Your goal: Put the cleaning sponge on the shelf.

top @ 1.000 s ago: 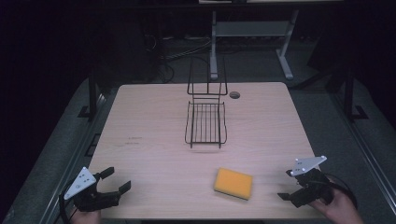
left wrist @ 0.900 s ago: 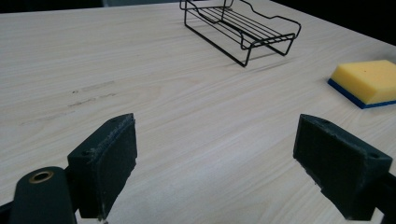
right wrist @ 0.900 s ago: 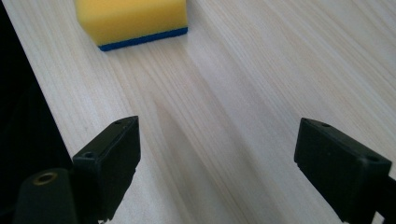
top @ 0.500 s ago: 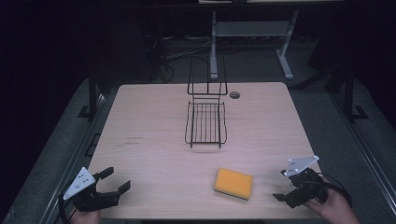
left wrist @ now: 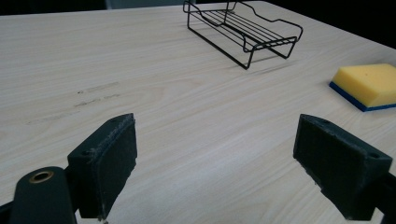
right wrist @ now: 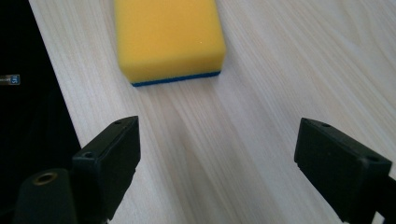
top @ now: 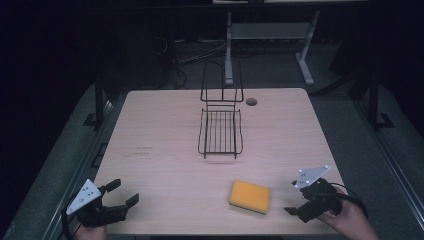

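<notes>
Yellow sponge (right wrist: 169, 39) cut off beyond right gripper (right wrist: 215, 168).

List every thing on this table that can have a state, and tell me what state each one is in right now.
sponge: lying flat on the table, yellow side up, blue layer underneath, not gripped.
wire rack: standing on the table, nothing in it.
left gripper: open, holding nothing, near the table's front left corner.
right gripper: open, holding nothing, just right of the sponge and pointed at it.

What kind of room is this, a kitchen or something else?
Probably a lab or workshop, not a kitchen: a bare wooden table in a dark room, floor cables behind it, and only a sponge and wire rack.
</notes>
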The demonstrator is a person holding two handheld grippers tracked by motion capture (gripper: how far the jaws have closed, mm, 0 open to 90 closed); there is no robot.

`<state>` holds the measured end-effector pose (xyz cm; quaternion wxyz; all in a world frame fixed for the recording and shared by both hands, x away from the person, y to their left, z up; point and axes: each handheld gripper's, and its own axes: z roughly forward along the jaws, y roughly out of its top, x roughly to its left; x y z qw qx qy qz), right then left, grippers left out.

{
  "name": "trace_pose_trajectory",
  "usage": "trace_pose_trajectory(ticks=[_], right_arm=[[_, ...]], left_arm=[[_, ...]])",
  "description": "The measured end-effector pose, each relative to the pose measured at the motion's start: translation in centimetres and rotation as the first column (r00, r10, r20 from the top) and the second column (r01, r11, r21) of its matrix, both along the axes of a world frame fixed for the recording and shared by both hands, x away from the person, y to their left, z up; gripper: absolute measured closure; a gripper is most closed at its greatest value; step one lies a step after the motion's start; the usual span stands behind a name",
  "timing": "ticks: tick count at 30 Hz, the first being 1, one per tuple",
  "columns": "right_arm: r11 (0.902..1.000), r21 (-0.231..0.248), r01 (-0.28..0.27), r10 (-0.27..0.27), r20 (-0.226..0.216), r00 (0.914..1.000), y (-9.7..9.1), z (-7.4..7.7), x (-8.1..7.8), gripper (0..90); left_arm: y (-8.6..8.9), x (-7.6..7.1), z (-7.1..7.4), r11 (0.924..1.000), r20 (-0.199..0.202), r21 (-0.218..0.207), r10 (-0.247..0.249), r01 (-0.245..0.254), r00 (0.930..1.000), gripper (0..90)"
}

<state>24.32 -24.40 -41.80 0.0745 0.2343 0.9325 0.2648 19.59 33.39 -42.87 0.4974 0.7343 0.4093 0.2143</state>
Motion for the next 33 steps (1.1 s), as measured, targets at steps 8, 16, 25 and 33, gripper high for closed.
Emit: trace_pose_trajectory(ticks=[8, 16, 25, 33], right_arm=[[0.9997, -0.002, -0.023, 0.023, -0.008, 0.9997, 1.3, 0.0, 0.3, 14.2], [0.9985, -0.010, -0.055, 0.055, -0.011, 0.9985, 2.4, 0.0, 0.5, 14.2], [0.9970, -0.012, -0.077, 0.077, -0.014, 0.9969, 3.9, 0.3, 0.8, 14.2], [0.9929, -0.019, -0.117, 0.117, -0.021, 0.9929, 5.8, 0.3, 1.3, 14.2]], left_arm=[[0.1, -0.1, 0.0, 1.0000, 0.001, -0.003, 0.002, -0.002, 1.0000, 12.8], [0.1, -0.1, 0.0, 1.0000, 0.003, -0.003, 0.000, 0.000, 1.0000, 12.8], [0.1, -0.1, 0.1, 1.0000, 0.004, -0.008, 0.002, -0.002, 1.0000, 12.8], [0.1, -0.1, 0.1, 1.0000, 0.006, -0.010, 0.001, -0.001, 1.0000, 12.8]])
